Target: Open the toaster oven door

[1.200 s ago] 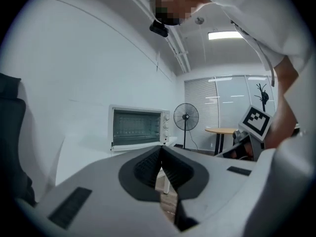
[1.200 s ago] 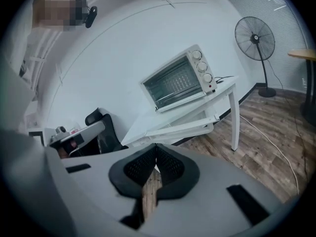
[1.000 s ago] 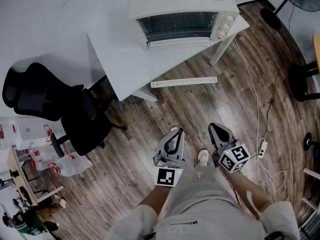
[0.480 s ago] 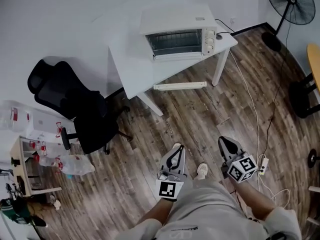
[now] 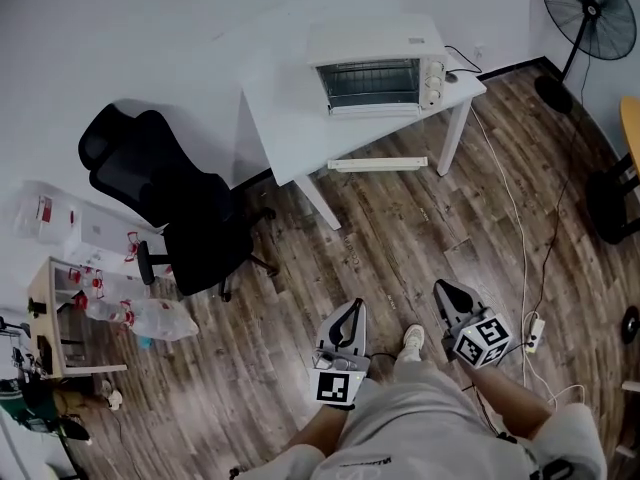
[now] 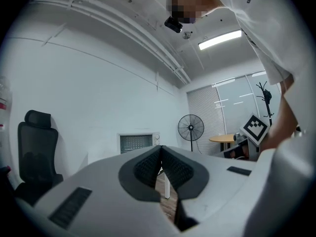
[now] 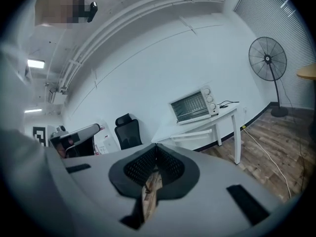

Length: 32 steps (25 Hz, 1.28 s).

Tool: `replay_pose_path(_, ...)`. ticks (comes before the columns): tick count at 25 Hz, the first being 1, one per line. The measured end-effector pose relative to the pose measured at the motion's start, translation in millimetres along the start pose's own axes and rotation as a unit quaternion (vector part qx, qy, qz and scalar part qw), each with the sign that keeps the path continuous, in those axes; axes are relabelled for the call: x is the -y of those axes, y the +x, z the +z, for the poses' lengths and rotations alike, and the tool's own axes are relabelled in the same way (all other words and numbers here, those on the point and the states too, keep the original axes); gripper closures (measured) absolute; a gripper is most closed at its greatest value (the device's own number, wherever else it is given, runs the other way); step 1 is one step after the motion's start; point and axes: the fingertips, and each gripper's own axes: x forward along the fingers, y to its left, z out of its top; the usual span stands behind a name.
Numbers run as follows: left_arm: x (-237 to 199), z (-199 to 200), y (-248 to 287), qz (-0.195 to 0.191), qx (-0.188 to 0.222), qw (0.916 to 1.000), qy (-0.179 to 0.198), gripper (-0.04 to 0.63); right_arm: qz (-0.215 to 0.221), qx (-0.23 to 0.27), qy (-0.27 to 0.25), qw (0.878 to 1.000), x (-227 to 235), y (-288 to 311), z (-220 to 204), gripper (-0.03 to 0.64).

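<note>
Facing toaster oven [image 5: 380,68], left gripper [image 5: 354,308] and right gripper [image 5: 441,288] look closed.

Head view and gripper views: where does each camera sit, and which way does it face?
Head view: on the head, steeply down at floor; shows legs, left gripper, right gripper.
Left gripper view: on that gripper, past shut jaws toward toaster oven.
Right gripper view: likewise, own jaws shut.
All share: toaster oven, black chair, fan.

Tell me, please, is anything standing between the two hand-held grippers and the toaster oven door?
Nothing visible does. Only bare floor lies between the left hand-held gripper, the right hand-held gripper and the table bearing the toaster oven. The chair stands off to the left, the cable to the right.
</note>
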Motion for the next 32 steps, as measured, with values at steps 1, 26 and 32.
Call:
replay_pose_path(1, -4, 2, -8, 0.0, 0.003, 1.0, 0.002, 0.588, 0.004, 0.002, -0.003, 1.0, -9, 2, -2, 0.6)
replay_pose_path(26, -47, 15, -216, -0.087, 0.042, 0.9944, -0.043, 0.588, -0.047, 0.027, -0.025, 0.998, -239, -55, -88, 0.6)
replay_pose_path(32, -27, 19, -222, -0.108, 0.044, 0.9921, -0.046, 0.588, -0.066, 0.038, -0.039, 0.996, -239, -89, -80, 0.6)
